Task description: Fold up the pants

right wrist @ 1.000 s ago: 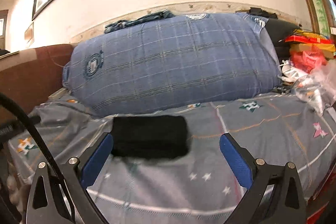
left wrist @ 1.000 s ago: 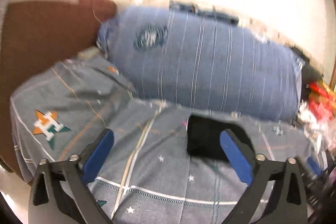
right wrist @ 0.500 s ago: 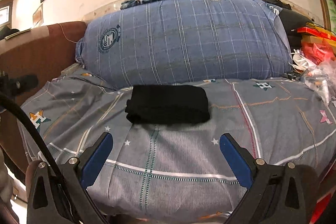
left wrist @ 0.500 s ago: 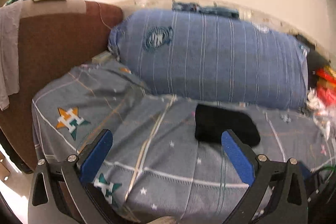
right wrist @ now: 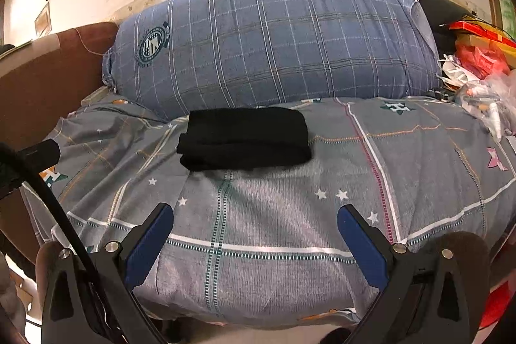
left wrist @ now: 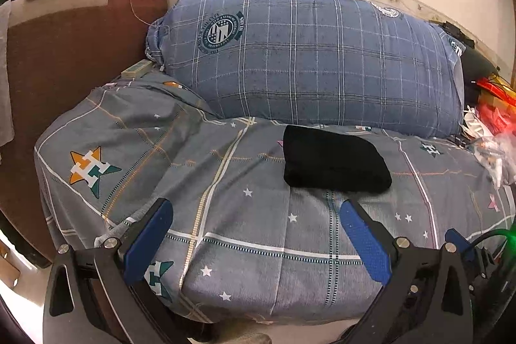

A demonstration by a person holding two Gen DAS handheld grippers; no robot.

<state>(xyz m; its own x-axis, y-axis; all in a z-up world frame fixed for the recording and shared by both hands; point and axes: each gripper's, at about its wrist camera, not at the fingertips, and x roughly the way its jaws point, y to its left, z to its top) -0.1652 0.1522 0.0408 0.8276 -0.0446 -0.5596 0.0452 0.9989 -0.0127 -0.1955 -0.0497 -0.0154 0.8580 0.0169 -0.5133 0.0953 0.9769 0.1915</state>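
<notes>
Both tools, left tool (left wrist: 254, 234) and right tool (right wrist: 254, 232), stood wide and empty off the bed's (left wrist: 245, 247) front edge; the pants (right wrist: 245, 137) lay folded near its back edge, so folding looked finished, needing only withdrawal

Both grippers spread wide, holding nothing

The left gripper (left wrist: 254, 215) hangs back from the folded black pants (left wrist: 335, 158), its blue-padded fingers (left wrist: 148, 242) parted wide and nothing between them. The right gripper (right wrist: 254, 216) sits likewise short of the pants, near side, jaws fully apart and level, its pads (right wrist: 361, 250) touching nothing; the pants lie ahead, left of its centre line.
</notes>
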